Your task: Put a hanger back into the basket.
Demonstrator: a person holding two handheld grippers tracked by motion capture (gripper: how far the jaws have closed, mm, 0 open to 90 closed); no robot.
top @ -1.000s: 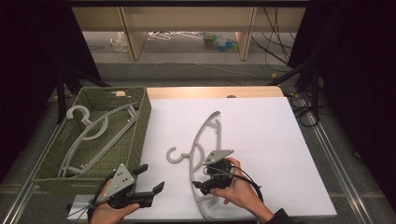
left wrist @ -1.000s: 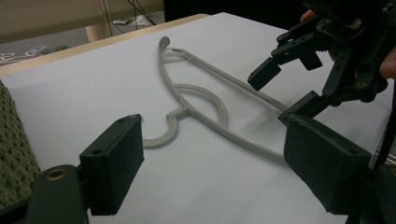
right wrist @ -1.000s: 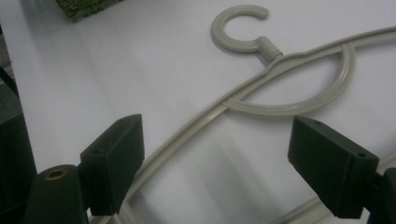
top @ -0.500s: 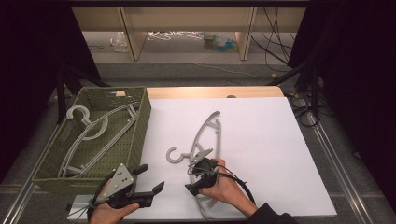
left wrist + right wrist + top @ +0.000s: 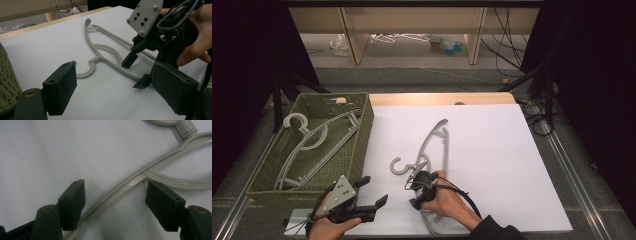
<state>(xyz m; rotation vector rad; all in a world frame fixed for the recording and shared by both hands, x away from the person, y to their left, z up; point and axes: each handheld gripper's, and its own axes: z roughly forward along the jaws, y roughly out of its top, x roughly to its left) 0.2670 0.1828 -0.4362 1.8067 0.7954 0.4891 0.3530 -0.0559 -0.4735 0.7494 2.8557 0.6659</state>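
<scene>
— Right gripper (image 5: 416, 176): how does it stand?
— Spread, jaws on either side of the grey hanger's (image 5: 432, 145) arm, low over the white table (image 5: 492, 150).
— And the left gripper (image 5: 373, 192)?
— Spread too, gripping nothing, near the table's front edge beside the green basket (image 5: 362, 131), which has more hangers (image 5: 304, 145) in it.

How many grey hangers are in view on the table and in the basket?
2, possibly more: one hanger on the white sheet, one visible in the green basket; overlapping rods there may hide another.
</scene>
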